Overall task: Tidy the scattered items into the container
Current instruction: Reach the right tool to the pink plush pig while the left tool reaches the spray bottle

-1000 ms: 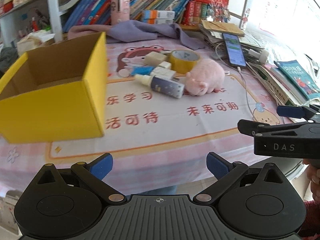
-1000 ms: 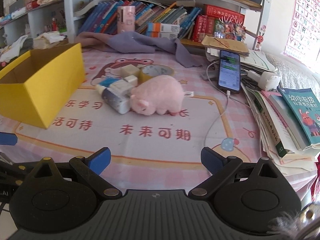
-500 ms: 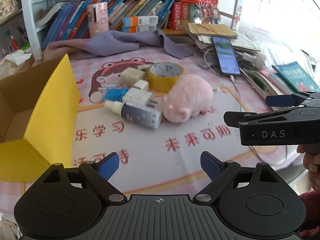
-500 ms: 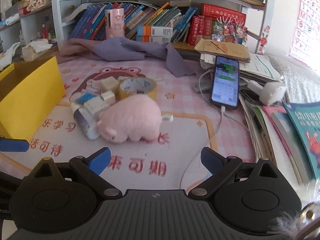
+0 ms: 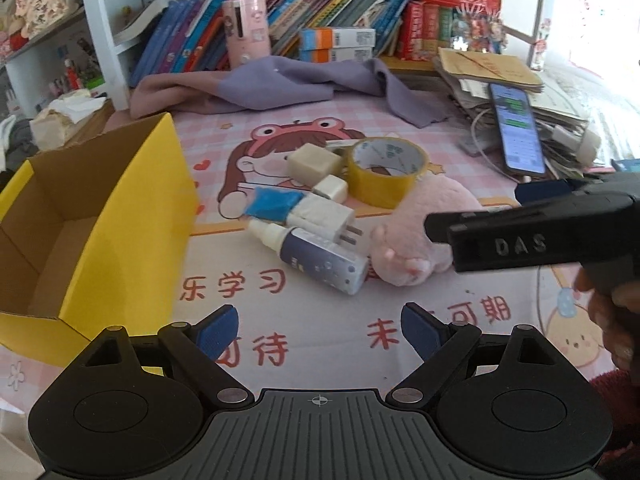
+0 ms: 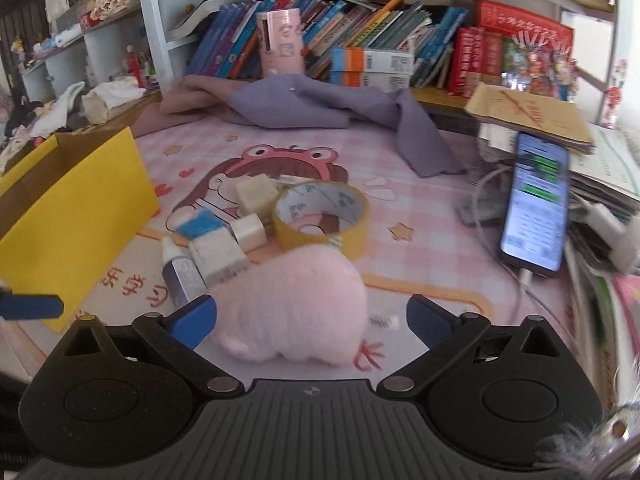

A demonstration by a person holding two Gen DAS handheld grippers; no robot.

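A yellow cardboard box (image 5: 100, 216) stands open on the left of the pink mat, also in the right wrist view (image 6: 76, 208). Scattered items lie in the middle: a pink plush pig (image 6: 292, 304), a yellow tape roll (image 5: 386, 170), a dropper bottle (image 5: 320, 258), a white plug charger (image 5: 324, 216), a blue-labelled piece (image 5: 272, 202) and two pale cubes (image 5: 312, 162). My left gripper (image 5: 316, 330) is open and empty, short of the bottle. My right gripper (image 6: 310, 316) is open, its jaws on either side of the pig (image 5: 416, 240).
A purple cloth (image 6: 320, 104) lies at the back before a bookshelf (image 6: 360, 40). A phone on a cable (image 6: 536, 204) and stacked papers and books (image 6: 600, 168) fill the right side. A pink canister (image 5: 246, 30) stands on the shelf.
Both grippers have moved forward toward the pile. The right gripper has closed in until the pig sits between its open jaws. The box has slid to the left of both views.
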